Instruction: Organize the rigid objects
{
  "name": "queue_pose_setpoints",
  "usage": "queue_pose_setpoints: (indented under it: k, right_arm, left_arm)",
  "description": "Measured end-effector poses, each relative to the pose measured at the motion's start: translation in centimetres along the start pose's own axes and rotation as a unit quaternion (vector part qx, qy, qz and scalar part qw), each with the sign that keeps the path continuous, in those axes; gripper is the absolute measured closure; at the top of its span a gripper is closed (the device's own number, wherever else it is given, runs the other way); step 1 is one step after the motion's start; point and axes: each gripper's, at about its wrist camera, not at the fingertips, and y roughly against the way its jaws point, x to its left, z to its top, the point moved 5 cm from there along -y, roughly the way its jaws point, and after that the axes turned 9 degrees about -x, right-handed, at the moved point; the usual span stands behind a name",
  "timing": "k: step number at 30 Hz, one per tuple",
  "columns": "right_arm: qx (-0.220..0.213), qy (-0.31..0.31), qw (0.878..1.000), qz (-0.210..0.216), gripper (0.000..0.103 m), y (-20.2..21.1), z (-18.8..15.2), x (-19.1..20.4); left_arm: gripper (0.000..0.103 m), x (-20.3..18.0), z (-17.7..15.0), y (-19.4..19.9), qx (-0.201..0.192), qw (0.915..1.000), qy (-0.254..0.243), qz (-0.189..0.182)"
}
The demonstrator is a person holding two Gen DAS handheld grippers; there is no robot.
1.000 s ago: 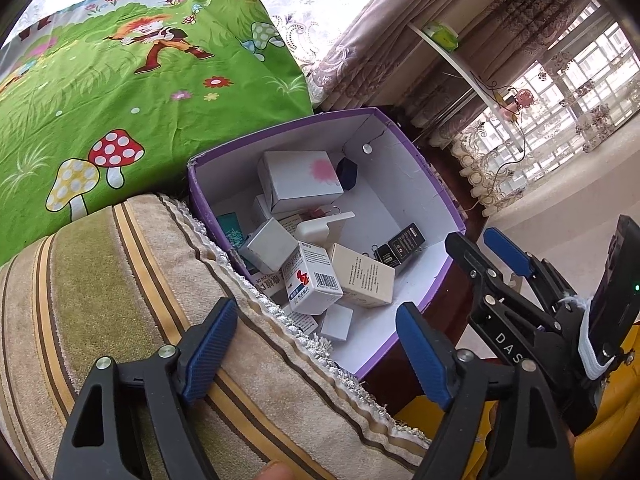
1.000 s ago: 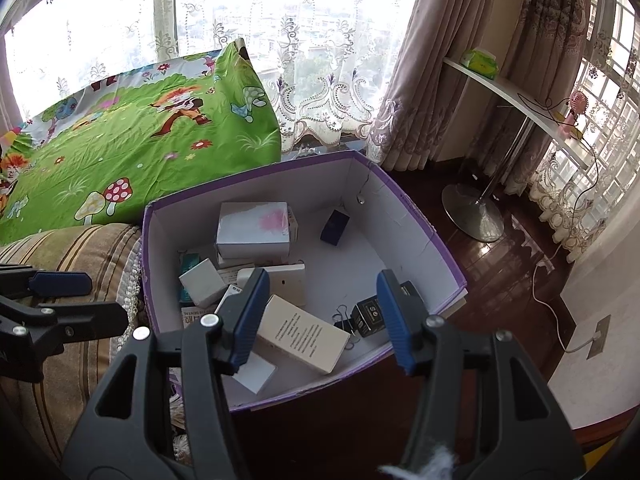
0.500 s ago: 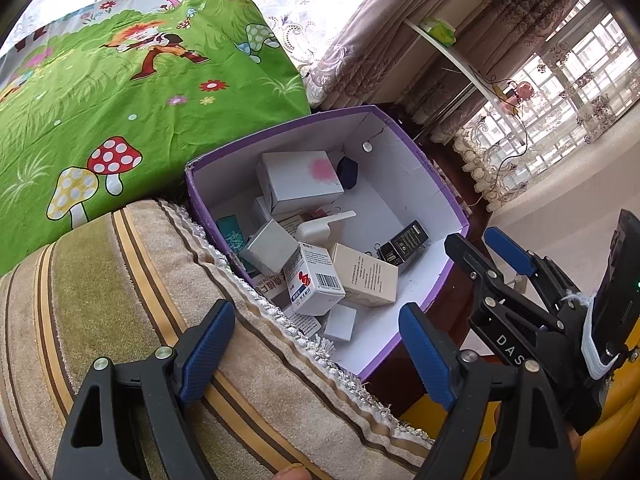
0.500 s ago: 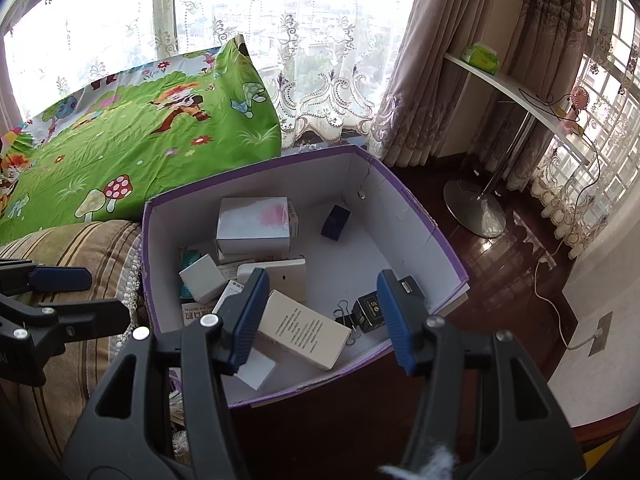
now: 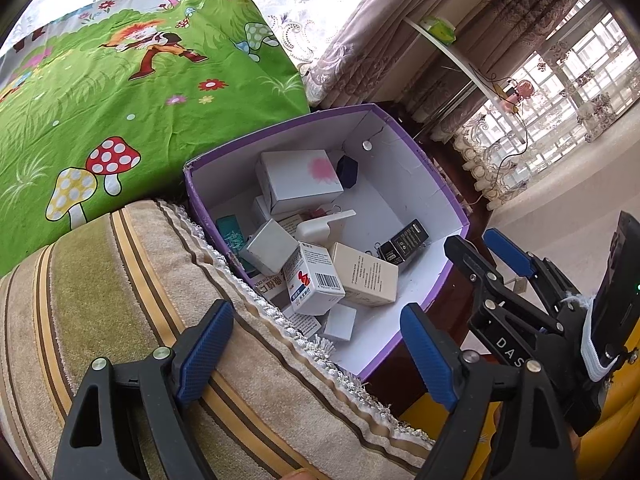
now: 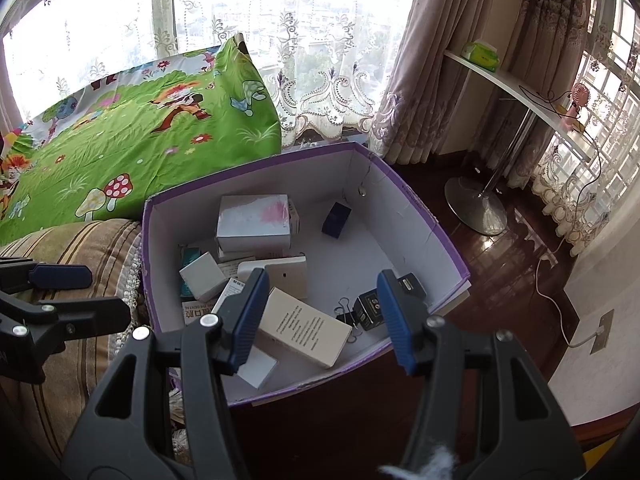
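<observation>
A purple cardboard box (image 5: 420,160) (image 6: 420,208) with a white inside holds several small cartons. Among them are a white carton with a pink blot (image 5: 300,180) (image 6: 254,220), a beige carton (image 5: 366,278) (image 6: 304,326), a medicine carton with a barcode (image 5: 316,280) and a small black carton (image 5: 404,242) (image 6: 372,308). My left gripper (image 5: 314,312) (image 6: 108,294) hovers over the cushion edge beside the box, open and empty. My right gripper (image 6: 321,280) (image 5: 472,240) hangs above the box's near side, open, with the beige carton below it and apart from it.
A striped beige cushion (image 5: 100,300) lies left of the box, with a green cartoon sheet (image 5: 120,100) behind it. To the right are dark wood floor (image 6: 500,280), a white shelf on a metal stand (image 6: 476,208), curtains, and a wall socket with a cable (image 6: 600,332).
</observation>
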Motion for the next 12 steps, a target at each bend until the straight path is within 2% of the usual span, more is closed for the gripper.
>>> queue_pose_setpoints:
  k: [12]
  right_arm:
    - [0.006,-0.010,1.000,-0.001,0.042,-0.05,-0.15,-0.49]
  left_arm:
    - [0.016,0.03,0.01,-0.10,-0.007,1.0000,-0.003,-0.003]
